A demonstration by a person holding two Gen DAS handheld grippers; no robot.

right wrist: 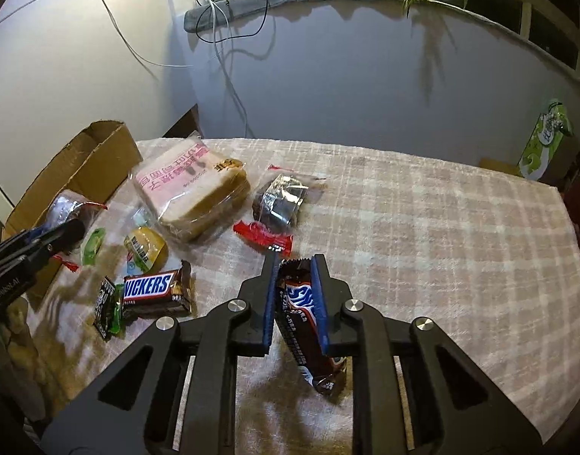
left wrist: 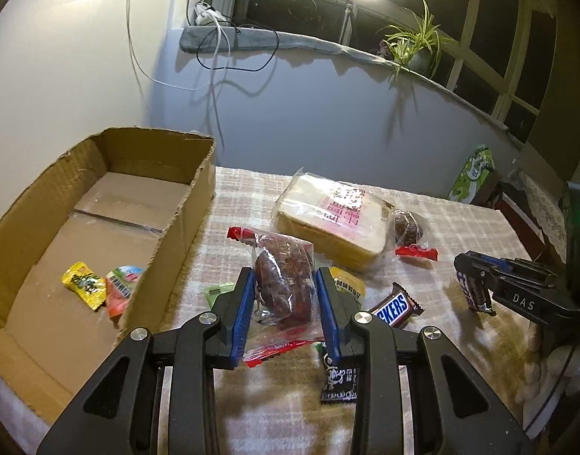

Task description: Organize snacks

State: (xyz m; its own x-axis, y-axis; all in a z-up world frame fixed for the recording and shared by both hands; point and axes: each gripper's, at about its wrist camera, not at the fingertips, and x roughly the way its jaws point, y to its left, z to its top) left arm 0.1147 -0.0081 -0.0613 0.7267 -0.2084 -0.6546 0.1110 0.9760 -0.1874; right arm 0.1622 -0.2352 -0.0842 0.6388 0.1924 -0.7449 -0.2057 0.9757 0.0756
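Holding 2 candies, cardboard box point(left wrist: 111, 204), L claw point(left wrist: 284, 295) gripping cake pkt point(left wrist: 284, 284), R claw point(right wrist: 295, 299) clamping Snickers point(right wrist: 303, 318)

— What do those two tools look like up close?

— The left gripper point(left wrist: 284, 276) is matte black plastic, with two angled arms that have long cut-out slots. Round silver screw heads sit at the joints. Its fingers point(left wrist: 241, 305) are lined with bright blue ribbed pads.

— And the other?

— The right gripper point(right wrist: 294, 269) is the same build: black frame, silver screws, blue serrated pads. Seen from the side, its body carries white lettering, "DAS", and a small green light glows on the dark housing behind it. The left one's side has faint white print too.
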